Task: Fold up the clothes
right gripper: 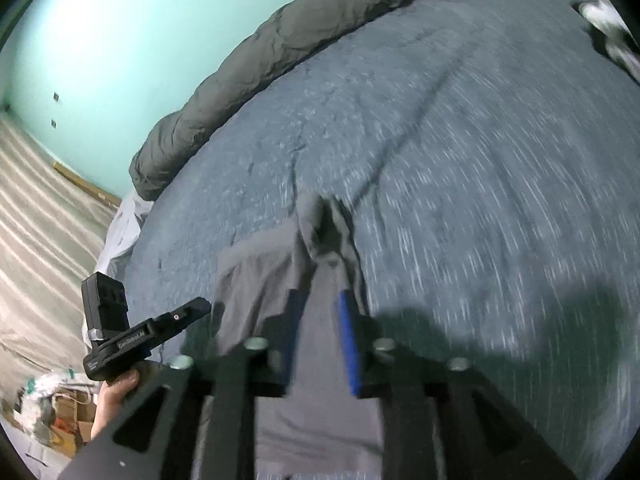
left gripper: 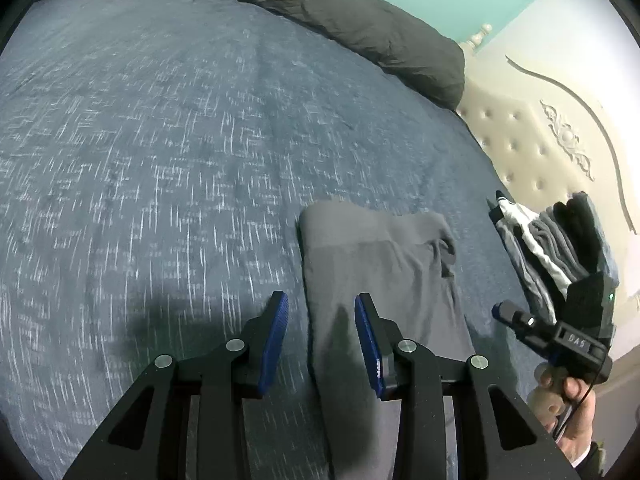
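In the left wrist view our left gripper (left gripper: pixel 321 334) hangs with its jaws wide apart and empty over the left edge of the grey garment (left gripper: pixel 384 276), which lies as a long narrow strip on the blue bedspread (left gripper: pixel 160 160); a stack of folded clothes (left gripper: pixel 548 248) sits near the headboard (left gripper: pixel 532 148). To fold well, we judge both jaws should take matching corners and keep the edges aligned. In the right wrist view our right gripper (right gripper: pixel 320 328) is also spread, straddling the garment's bunched end (right gripper: pixel 324 232); blur hides whether a pad touches cloth, and the garment's near end is cut off.
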`<state>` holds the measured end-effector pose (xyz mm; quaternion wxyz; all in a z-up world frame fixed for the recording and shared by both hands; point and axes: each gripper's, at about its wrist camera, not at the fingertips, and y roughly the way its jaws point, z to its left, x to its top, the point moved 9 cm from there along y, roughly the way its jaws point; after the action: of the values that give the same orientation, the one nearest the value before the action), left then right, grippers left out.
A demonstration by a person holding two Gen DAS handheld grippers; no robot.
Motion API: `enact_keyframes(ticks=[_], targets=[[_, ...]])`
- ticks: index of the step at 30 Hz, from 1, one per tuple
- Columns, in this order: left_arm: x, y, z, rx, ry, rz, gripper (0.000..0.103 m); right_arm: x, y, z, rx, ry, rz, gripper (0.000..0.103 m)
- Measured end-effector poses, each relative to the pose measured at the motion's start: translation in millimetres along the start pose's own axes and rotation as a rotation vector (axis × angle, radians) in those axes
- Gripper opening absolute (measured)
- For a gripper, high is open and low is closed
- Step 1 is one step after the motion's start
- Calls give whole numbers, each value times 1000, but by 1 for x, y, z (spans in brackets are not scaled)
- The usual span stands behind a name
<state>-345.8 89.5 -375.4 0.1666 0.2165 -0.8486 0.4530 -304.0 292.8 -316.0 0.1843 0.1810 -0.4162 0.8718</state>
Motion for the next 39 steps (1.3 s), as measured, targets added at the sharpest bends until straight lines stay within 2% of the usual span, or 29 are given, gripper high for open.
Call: enact_keyframes(ticks=[7, 12, 13, 16, 19, 26, 29, 32, 36, 37, 39], targets=[[6, 6, 6, -34, -43, -7, 37, 32, 28, 1, -33, -39, 47, 26], [6, 10, 9, -42, -55, -8, 37, 40, 48, 5, -72, -103, 93, 26], [6, 9, 10, -43, -56, -8, 37, 41, 52, 6, -74, -113, 100, 25], [6, 7, 10, -43, -57, -10, 37, 44, 64, 6, -112, -163, 122, 10], [5, 5, 10, -39, -54, -12, 37, 49, 69, 3, -141, -195, 122, 2], [5, 4, 10, -37, -54, -14, 37, 59, 70, -2, -180, -255, 112, 1], [5, 4, 10, -35, -53, -15, 37, 57, 79, -6, -182, -270, 160, 1], [6, 4, 10, -35, -57, -16, 37, 53, 84, -10, -170, -253, 206, 2], [9, 4, 12, -36, -68, -22, 37, 64, 77, -16, -108, -143, 184, 4], [10, 4, 13, -35, -69, -23, 37, 68, 76, -17, -102, -122, 174, 9], [11, 5, 12, -38, -70, -24, 37, 75, 74, -16, -81, -101, 163, 27]])
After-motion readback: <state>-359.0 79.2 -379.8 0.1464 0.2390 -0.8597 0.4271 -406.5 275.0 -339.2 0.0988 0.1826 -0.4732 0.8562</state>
